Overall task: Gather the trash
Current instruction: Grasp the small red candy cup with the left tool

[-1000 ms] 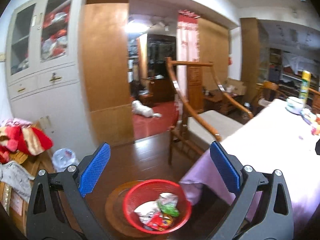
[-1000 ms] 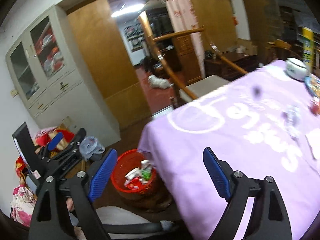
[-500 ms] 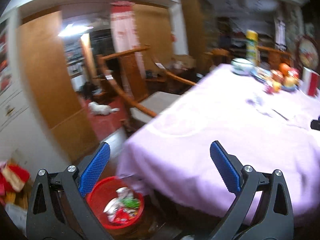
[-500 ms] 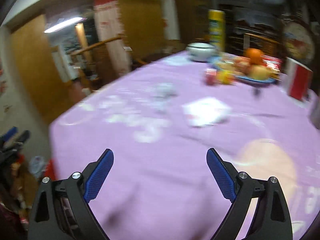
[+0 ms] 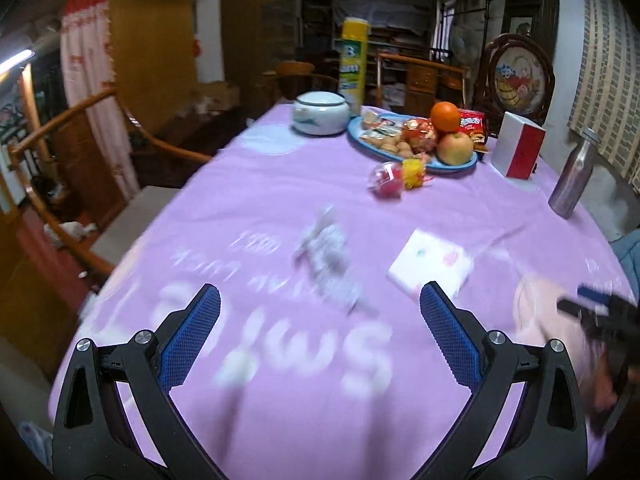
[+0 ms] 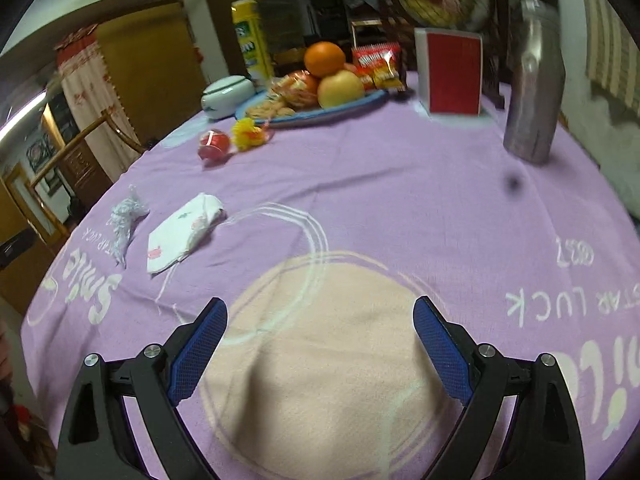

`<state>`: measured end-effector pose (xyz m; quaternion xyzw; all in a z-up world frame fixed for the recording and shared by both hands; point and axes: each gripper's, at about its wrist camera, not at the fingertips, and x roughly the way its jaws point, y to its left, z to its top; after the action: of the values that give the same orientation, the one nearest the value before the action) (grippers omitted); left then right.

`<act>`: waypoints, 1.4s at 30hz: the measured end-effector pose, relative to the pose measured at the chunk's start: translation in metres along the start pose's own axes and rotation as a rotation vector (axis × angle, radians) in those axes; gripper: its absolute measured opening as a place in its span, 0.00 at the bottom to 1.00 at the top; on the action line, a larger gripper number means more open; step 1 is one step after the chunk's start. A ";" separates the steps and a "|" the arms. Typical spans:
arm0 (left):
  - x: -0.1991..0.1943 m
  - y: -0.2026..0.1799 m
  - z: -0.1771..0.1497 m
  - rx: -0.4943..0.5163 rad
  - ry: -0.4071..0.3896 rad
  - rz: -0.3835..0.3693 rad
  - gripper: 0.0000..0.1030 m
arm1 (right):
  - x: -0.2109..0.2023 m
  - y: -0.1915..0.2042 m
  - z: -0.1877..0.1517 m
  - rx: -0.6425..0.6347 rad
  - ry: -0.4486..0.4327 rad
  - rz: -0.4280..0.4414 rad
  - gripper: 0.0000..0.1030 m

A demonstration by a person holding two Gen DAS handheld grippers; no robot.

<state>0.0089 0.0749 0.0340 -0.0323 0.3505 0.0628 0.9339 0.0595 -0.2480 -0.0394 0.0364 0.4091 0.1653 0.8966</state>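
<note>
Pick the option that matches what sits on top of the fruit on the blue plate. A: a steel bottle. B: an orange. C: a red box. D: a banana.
B: the orange rests on top of the apple and the snacks piled on the blue plate, while the red box and the steel bottle stand on the cloth beside it.

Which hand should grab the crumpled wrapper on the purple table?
Probably the left. The crumpled wrapper lies just ahead of the open left gripper, while in the right wrist view it sits far off to the side of the right gripper.
</note>
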 end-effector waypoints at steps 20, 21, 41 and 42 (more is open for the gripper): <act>0.207 -0.060 0.109 -0.045 0.136 -0.175 0.93 | 0.030 0.016 -0.006 -0.107 0.100 -0.050 0.95; 0.212 -0.062 0.110 -0.045 0.142 -0.181 0.93 | 0.030 0.015 -0.006 -0.099 0.099 -0.042 0.95; 0.226 -0.063 0.109 -0.019 0.167 -0.253 0.57 | 0.032 0.016 -0.004 -0.105 0.104 -0.027 0.96; 0.213 -0.062 0.112 -0.023 0.145 -0.265 0.57 | 0.032 0.016 -0.004 -0.106 0.104 -0.028 0.96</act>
<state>0.2489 0.0456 -0.0213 -0.0936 0.4089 -0.0594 0.9058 0.0715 -0.2224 -0.0622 -0.0253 0.4465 0.1759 0.8770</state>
